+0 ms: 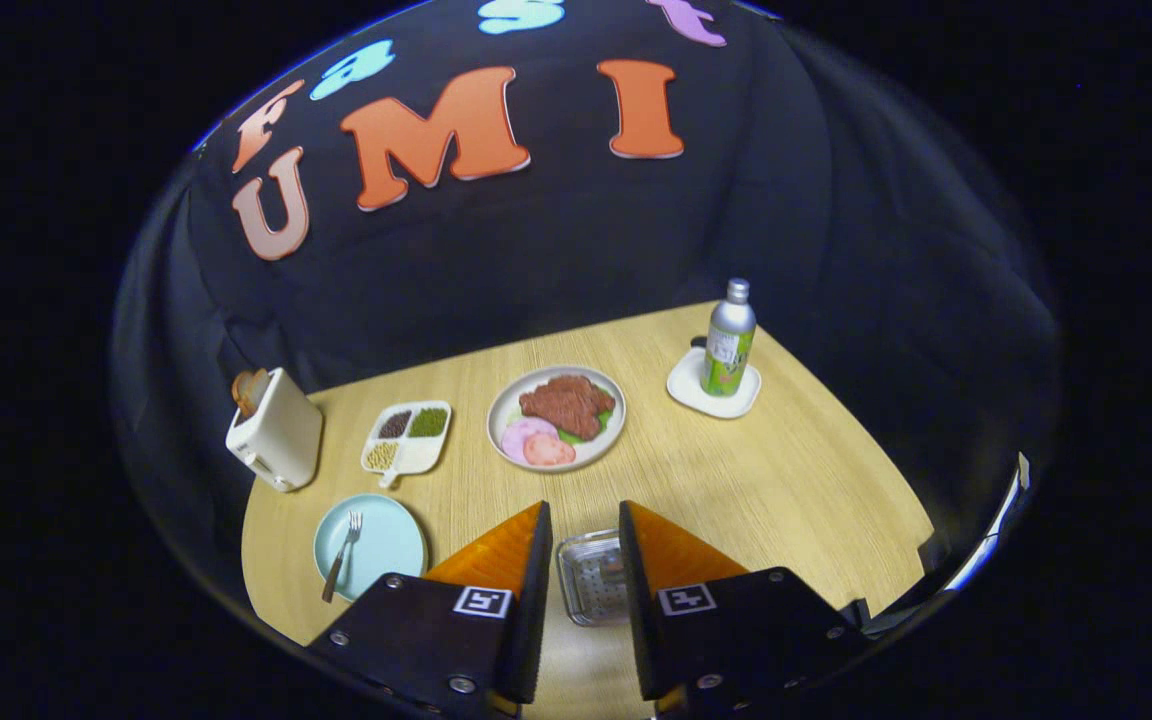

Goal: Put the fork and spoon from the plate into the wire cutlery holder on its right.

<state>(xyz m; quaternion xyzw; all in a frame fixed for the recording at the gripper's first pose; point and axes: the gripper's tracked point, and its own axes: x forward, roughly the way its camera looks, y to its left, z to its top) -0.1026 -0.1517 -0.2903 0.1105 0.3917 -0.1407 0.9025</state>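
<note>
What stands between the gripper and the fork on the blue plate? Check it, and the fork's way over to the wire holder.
Nothing visible. The gripper hangs open over the wire holder; the fork lies on the blue plate just left of the fingers, with bare table between plate and holder.

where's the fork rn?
In the gripper view, the fork lies on the light blue plate, left of the open gripper, below the divided snack dish. The wire cutlery holder sits between the fingers.
</note>
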